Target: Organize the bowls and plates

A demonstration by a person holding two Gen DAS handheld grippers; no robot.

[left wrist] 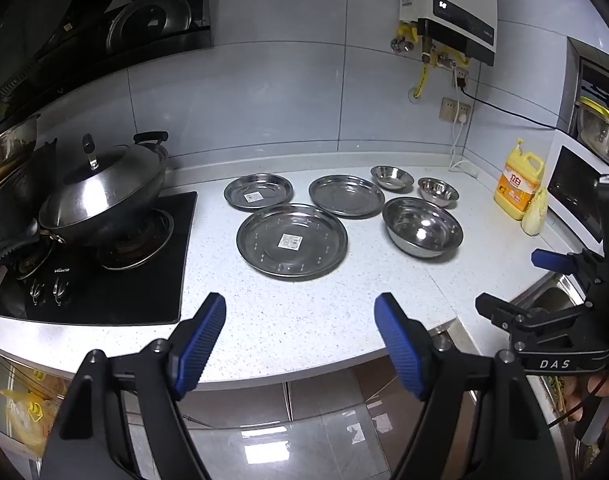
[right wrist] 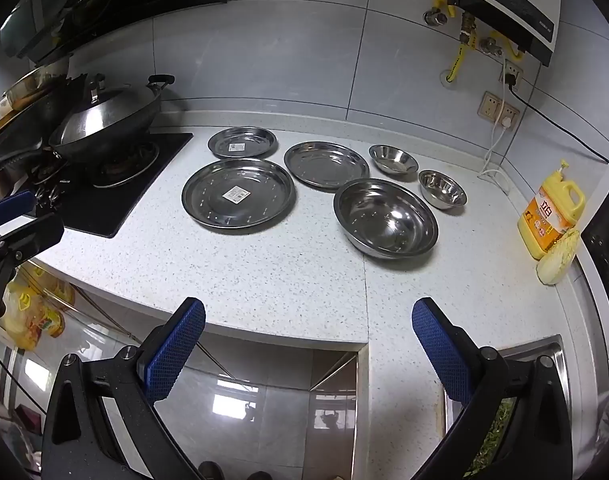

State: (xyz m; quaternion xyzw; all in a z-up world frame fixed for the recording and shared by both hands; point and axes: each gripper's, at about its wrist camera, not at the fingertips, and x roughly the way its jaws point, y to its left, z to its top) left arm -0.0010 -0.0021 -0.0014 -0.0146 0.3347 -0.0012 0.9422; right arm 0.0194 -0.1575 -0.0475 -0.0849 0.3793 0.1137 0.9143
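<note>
While both tools hang over the front edge of the speckled white bench [right wrist: 264, 280], their blue pads stand wide apart with nothing between them: the left tool [left wrist: 300, 316] and the right tool [right wrist: 308, 320]. From the left wrist view, the right tool's black frame reads "DAS" in white letters. Just beyond the left tool lies the large steel plate [left wrist: 292, 242], a white barcode sticker at its centre. Ahead of the right tool sits the large bowl [right wrist: 385, 224]. Farther back lie a second stickered plate [left wrist: 258, 192] and a plain plate [left wrist: 346, 196], then two small bowls [left wrist: 391, 178] [left wrist: 438, 191] near the wall. Far right stands a yellow detergent jug [right wrist: 550, 216] with an orange label bearing Chinese characters. Left of the plates, a lidded wok [left wrist: 104, 196] sits on a black hob whose brand print is too small to read. High on the wall, a water heater [right wrist: 504, 12] displays "50".
</note>
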